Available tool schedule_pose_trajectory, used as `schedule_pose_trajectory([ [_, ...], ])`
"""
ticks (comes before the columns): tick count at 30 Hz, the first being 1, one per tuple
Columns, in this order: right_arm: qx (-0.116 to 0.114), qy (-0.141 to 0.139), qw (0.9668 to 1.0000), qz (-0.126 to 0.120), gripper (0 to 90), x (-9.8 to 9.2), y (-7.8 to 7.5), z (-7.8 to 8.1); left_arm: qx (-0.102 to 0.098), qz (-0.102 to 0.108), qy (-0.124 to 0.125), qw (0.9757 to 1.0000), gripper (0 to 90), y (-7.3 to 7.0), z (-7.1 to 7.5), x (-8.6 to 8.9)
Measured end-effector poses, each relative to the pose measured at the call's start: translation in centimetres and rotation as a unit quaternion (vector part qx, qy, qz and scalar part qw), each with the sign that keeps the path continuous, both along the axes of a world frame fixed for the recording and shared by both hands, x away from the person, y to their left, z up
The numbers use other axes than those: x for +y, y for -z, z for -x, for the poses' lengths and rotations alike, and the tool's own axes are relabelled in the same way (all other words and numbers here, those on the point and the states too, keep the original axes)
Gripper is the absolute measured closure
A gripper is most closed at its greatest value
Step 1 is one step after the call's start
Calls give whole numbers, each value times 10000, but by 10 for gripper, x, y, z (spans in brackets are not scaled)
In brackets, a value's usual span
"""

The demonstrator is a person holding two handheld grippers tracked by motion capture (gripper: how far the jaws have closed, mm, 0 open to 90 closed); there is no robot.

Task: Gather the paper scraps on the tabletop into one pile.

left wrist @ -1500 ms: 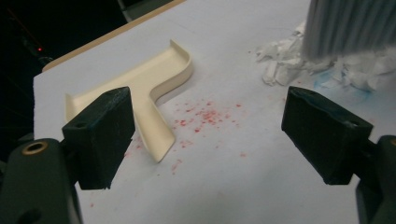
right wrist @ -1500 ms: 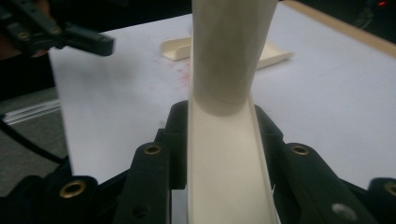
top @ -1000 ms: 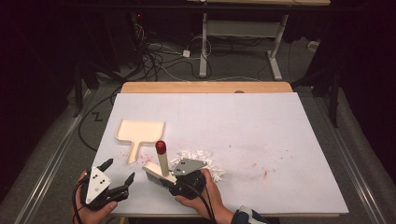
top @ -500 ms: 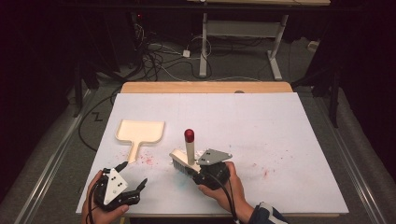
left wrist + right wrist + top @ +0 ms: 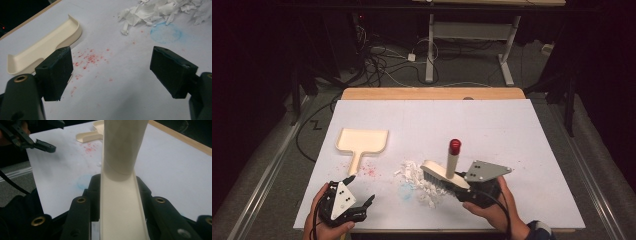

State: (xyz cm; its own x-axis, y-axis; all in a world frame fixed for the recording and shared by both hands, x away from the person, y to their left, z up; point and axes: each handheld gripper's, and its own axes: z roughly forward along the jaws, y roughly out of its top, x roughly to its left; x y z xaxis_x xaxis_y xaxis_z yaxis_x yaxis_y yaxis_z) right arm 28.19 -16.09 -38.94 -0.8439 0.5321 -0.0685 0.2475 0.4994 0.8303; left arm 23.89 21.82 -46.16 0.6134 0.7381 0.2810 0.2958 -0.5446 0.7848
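Brush [image 5: 443, 175] clamped in right gripper [image 5: 460, 189], left gripper [image 5: 360, 192] wide, empty

One brush [image 5: 443, 175] is being counted, cream-bodied with a single upright handle capped in red, lying between the jaws of the right gripper [image 5: 462, 192]. One cream dustpan [image 5: 362, 141] is being counted, just ahead of the left gripper [image 5: 362, 200]. One heap of torn white paper scraps [image 5: 414, 175] is being counted, between the two grippers; the single scraps are too many and too small to be numbered. One patch of red specks [image 5: 371, 171] and one faint blue ring [image 5: 404, 190] are being counted on the one bench [image 5: 512, 130]. Two grippers are being counted, one in each of two hands.
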Motion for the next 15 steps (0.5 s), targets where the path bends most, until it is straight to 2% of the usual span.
schedule_pose_trajectory([
  [2,8,11,10000,45,676,-13,0,2,10,-1,-3,10000,177,0,0,-1],
  [5,-36,95,9996,255,676,-36,3,6,30,-35,4,10000,177,1,-1,-1],
  [10,41,128,9989,458,676,-61,13,13,114,-68,16,9999,177,2,0,-4],
  [13,-52,180,9970,755,676,-66,22,14,124,-101,44,9999,177,2,0,-5],
  [15,9,78,9970,776,676,-63,29,13,124,-108,66,9998,177,2,0,-6],
])
